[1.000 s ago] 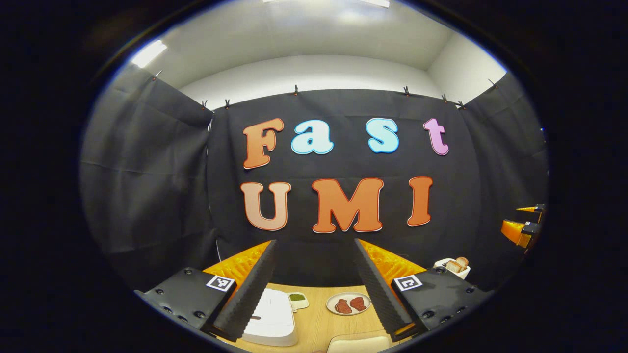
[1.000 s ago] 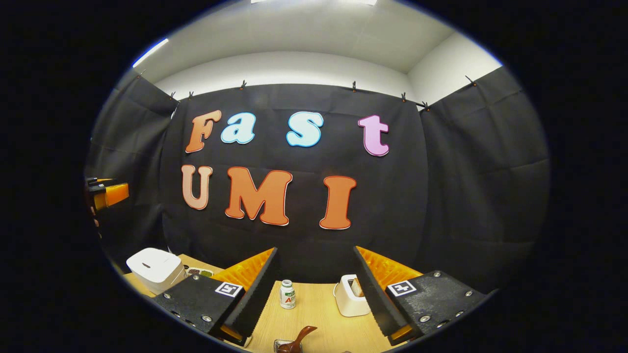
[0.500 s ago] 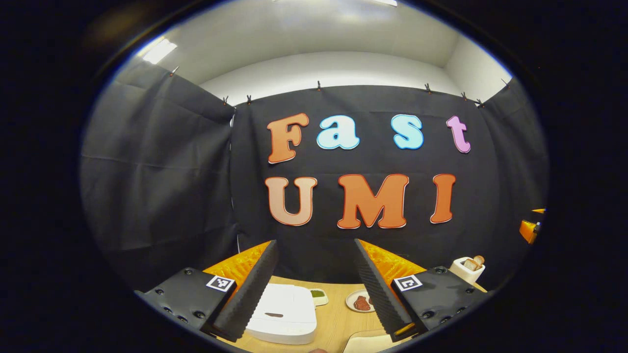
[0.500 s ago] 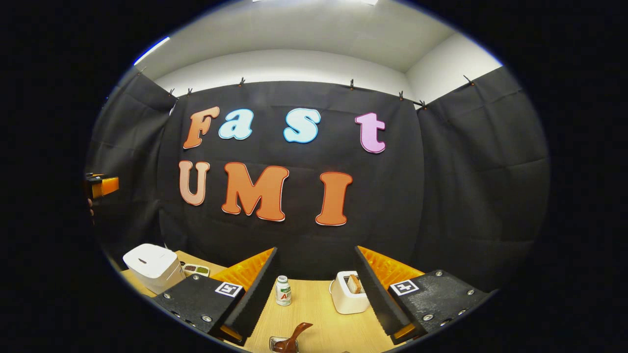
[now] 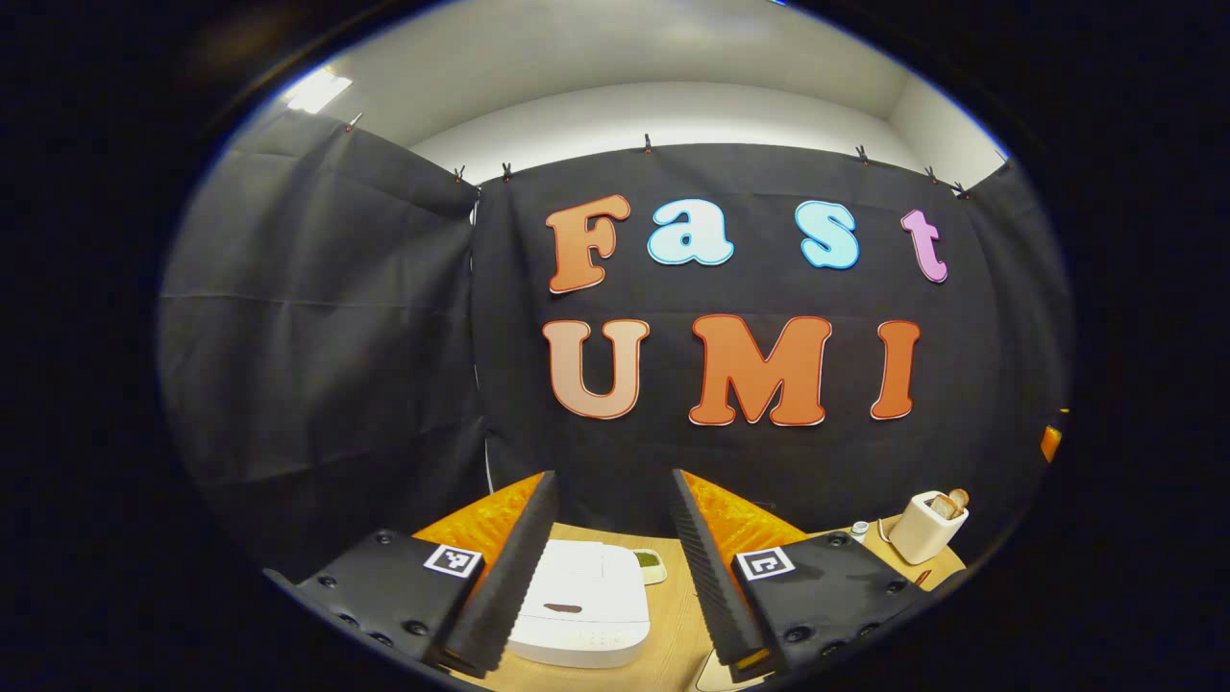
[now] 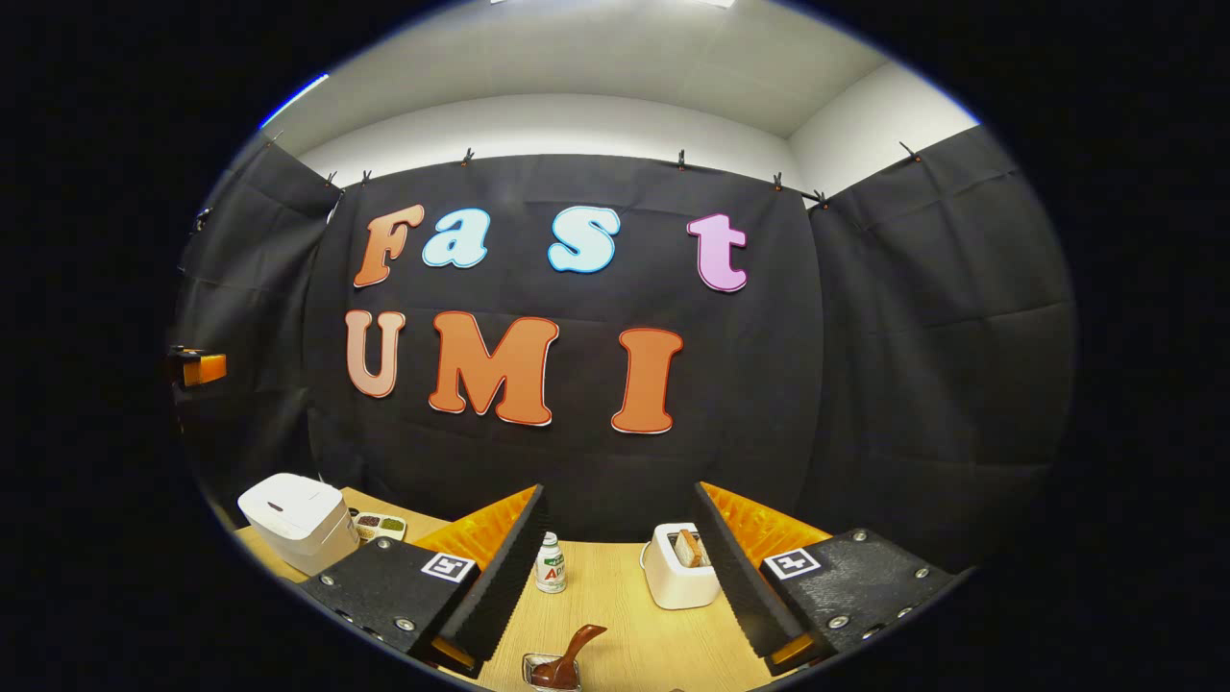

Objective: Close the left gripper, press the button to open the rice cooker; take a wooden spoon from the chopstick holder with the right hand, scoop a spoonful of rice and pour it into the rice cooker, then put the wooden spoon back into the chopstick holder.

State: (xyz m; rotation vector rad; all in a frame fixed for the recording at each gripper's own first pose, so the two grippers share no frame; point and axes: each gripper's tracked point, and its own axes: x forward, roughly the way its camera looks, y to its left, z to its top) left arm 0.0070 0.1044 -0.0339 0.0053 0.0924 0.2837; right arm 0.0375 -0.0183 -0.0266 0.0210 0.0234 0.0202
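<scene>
Left gripper view looks down on the white rice cooker (image 5: 584, 615), lid closed, sitting on the wooden table (image 5: 673, 634) and framed between the two spread fingers of the left gripper (image 5: 607, 577), which hangs above it with nothing held. Just behind the cooker lies a small dish of green stuff (image 5: 650, 564). Off to the right, near the table's far edge, stands a white toaster (image 5: 924, 527) with bread poking out of its top, and a small bottle (image 5: 859, 529) shows beside it. In the right gripper view the same rice cooker (image 6: 300, 521) sits at the left end of the table (image 6: 625, 615), with a divided tray of seasonings (image 6: 379, 526) just to its right. The right gripper (image 6: 620, 586) is also released, fingers wide apart and empty. Between them, near the bottom, a dark wooden spoon (image 6: 567, 655) leans in a small holder (image 6: 540, 665). Farther back stand the bottle (image 6: 550, 565) and the toaster (image 6: 676, 579). At the far left edge an orange part of the other gripper (image 6: 200, 368) shows.
</scene>
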